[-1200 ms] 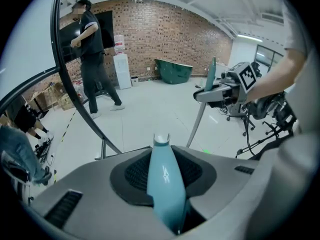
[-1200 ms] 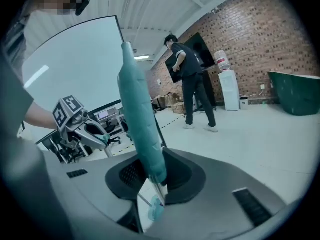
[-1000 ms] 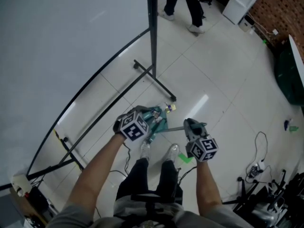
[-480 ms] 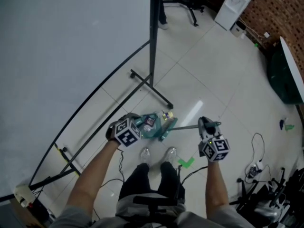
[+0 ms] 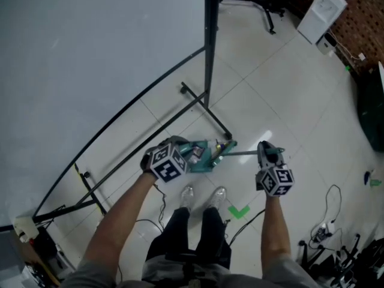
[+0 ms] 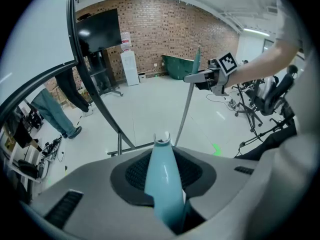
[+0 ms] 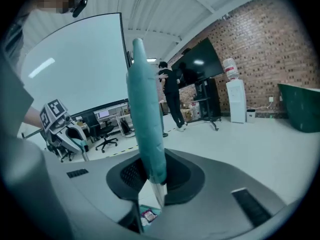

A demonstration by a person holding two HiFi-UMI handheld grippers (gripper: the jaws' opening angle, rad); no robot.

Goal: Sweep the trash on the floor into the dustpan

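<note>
A teal dustpan [image 5: 203, 153] rests on the white floor in front of my feet. My left gripper [image 5: 180, 151] is shut on its pale teal handle [image 6: 163, 181], which runs up between the jaws. Small pieces of trash [image 5: 226, 144] lie at the pan's right edge, and a coloured wrapper [image 7: 148, 215] shows low in the right gripper view. My right gripper [image 5: 267, 155] is shut on the broom's teal grip [image 7: 145, 119]. The broom's metal handle [image 5: 240, 154] reaches left to the pan. The left gripper view shows that handle [image 6: 187, 109] and the right gripper [image 6: 214, 78] beyond it.
A large white screen on a black frame [image 5: 207, 53] stands to the left, with its foot bar [image 5: 207, 110] just beyond the dustpan. A green tape mark [image 5: 239, 211] and cables [image 5: 330, 212] lie on the floor. A water dispenser [image 5: 323, 6] stands far back.
My right gripper has shifted right, away from the left one, and the broom handle now lies flatter across the picture. The walking person has left the head view.
</note>
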